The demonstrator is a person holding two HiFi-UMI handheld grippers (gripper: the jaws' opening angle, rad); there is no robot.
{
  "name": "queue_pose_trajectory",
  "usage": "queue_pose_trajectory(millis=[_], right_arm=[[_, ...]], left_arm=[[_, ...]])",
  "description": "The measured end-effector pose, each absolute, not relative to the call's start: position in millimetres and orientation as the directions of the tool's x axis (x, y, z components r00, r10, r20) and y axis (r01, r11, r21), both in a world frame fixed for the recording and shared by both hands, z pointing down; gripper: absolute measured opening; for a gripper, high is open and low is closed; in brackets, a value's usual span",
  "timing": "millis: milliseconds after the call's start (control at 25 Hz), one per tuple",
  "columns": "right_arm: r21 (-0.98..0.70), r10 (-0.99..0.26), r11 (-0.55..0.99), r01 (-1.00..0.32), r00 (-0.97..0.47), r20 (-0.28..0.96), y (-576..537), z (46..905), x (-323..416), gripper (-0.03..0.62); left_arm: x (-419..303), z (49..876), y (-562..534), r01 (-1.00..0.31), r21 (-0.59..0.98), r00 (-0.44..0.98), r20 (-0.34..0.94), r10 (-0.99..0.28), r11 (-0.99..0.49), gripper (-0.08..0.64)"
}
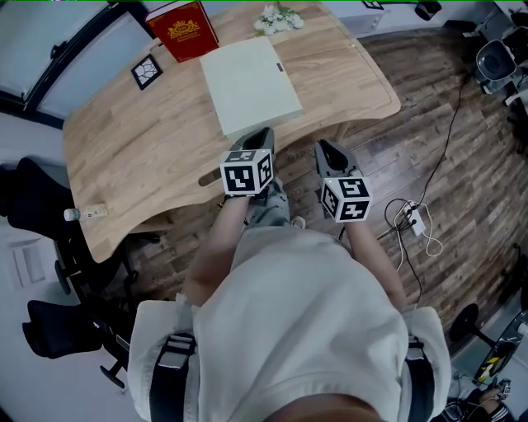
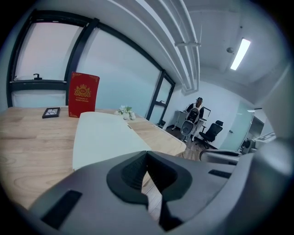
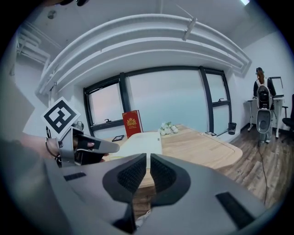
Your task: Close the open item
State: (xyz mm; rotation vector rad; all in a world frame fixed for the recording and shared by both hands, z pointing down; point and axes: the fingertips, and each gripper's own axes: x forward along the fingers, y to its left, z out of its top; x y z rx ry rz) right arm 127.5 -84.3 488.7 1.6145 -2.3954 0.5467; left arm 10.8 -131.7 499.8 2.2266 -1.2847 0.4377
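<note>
Laptop (closed) beyond left gripper, fingers together, right gripper, barely apart

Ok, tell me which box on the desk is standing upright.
The red box with the gold crest, at the desk's far edge; the white box lies flat.

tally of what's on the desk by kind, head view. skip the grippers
Red book: 1
White flat case, lid down: 1
Bunch of white flowers: 1
Black square tile with white pattern: 1
Small bottle lying near the desk edge: 1
Total: 5
</note>
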Motion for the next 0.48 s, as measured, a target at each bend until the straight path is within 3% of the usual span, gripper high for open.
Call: queue_pose_trajectory(millis=[480], right_arm=[[-0.176,-0.879,0.307,-0.935,-0.35,0.323,-46.5,475.6,139.9,0.018]], left_arm=[[19.2,500.3,-78.0,-0.842,0.345,0.538,0.489,-0.687,-0.414,0.021]])
